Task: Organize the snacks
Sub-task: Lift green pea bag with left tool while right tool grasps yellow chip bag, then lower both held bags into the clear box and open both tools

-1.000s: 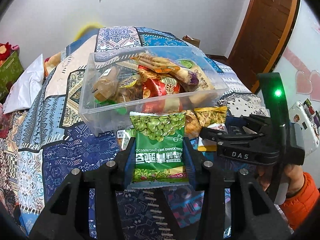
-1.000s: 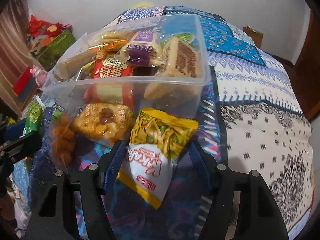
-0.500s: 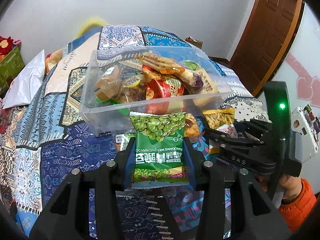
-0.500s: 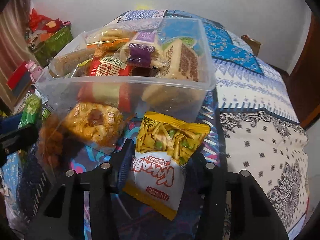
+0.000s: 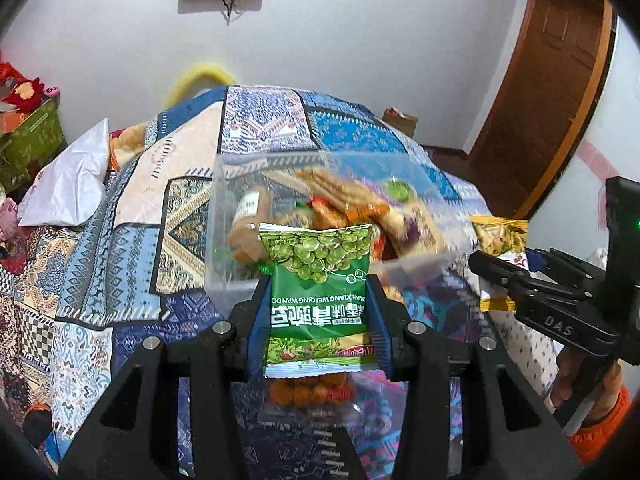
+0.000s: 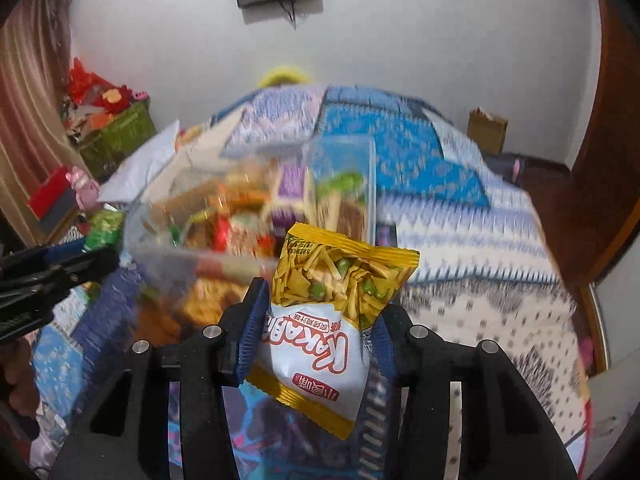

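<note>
My left gripper (image 5: 318, 292) is shut on a green pea snack packet (image 5: 320, 280) and holds it up in front of the clear plastic bin (image 5: 224, 240), which is full of mixed snack packets. My right gripper (image 6: 318, 316) is shut on a yellow-and-white snack packet (image 6: 332, 312), lifted near the bin's (image 6: 160, 248) front right corner. The right gripper also shows at the right of the left wrist view (image 5: 496, 268), with its packet (image 5: 498, 236). An orange snack bag (image 5: 308, 392) lies on the bed under the left gripper.
The bin stands on a bed with a blue patterned quilt (image 5: 120, 280). A white pillow (image 5: 72, 180) lies at the left. A green box (image 6: 120, 132) with red toys stands by the wall. A wooden door (image 5: 560, 80) is at the right.
Both grippers have risen with their packets, and the bin now sits lower and farther in both views. The right gripper closed on the yellow-and-white packet and lifted it off the quilt.
</note>
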`<state>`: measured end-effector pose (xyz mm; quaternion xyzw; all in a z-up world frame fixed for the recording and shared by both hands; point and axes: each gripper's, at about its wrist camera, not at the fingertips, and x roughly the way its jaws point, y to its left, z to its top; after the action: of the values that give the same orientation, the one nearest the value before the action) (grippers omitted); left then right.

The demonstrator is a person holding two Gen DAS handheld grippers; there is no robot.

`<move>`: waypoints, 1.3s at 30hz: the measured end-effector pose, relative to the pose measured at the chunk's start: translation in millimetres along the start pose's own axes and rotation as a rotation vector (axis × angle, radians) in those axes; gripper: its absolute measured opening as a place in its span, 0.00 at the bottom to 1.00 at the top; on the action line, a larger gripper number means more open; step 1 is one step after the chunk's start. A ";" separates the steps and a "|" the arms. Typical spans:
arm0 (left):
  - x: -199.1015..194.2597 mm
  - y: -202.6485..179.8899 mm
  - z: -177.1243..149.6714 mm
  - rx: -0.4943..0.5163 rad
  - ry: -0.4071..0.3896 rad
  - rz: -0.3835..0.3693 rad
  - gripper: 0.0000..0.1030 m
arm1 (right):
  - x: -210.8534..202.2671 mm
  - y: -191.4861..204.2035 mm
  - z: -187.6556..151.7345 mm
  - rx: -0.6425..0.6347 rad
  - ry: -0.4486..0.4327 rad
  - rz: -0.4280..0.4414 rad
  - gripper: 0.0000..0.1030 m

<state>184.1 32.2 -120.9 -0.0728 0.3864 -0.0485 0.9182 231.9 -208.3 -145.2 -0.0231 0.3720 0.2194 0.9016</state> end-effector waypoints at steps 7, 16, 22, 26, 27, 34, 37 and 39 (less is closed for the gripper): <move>6.1 5.9 28.6 -0.011 -0.025 0.011 0.43 | 4.3 2.0 37.5 -0.008 -0.070 0.013 0.43; 35.8 11.7 55.8 -0.041 -0.016 0.007 0.43 | 27.9 8.2 65.2 -0.035 -0.100 0.005 0.43; 76.2 16.9 64.4 -0.056 0.020 0.049 0.43 | 56.2 6.1 73.1 -0.018 -0.071 0.008 0.43; 99.6 20.8 66.1 -0.074 0.043 0.055 0.43 | 76.9 4.8 76.3 -0.022 -0.047 -0.003 0.43; 104.2 22.2 66.8 -0.081 0.047 0.051 0.43 | 81.3 4.3 76.4 -0.025 -0.042 -0.010 0.43; 135.3 23.4 78.0 -0.104 0.071 0.070 0.43 | 105.2 -4.1 70.1 0.006 0.002 -0.008 0.43; 143.1 22.7 80.4 -0.111 0.072 0.088 0.43 | 110.2 -4.7 67.1 0.007 0.007 -0.007 0.44; 144.5 23.1 80.9 -0.115 0.071 0.088 0.43 | 110.1 -4.0 67.6 0.003 0.009 -0.007 0.45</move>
<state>343.6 41.7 -170.4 -0.1066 0.4236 0.0116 0.8995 347.3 -156.4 -171.9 -0.0241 0.3761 0.2158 0.9008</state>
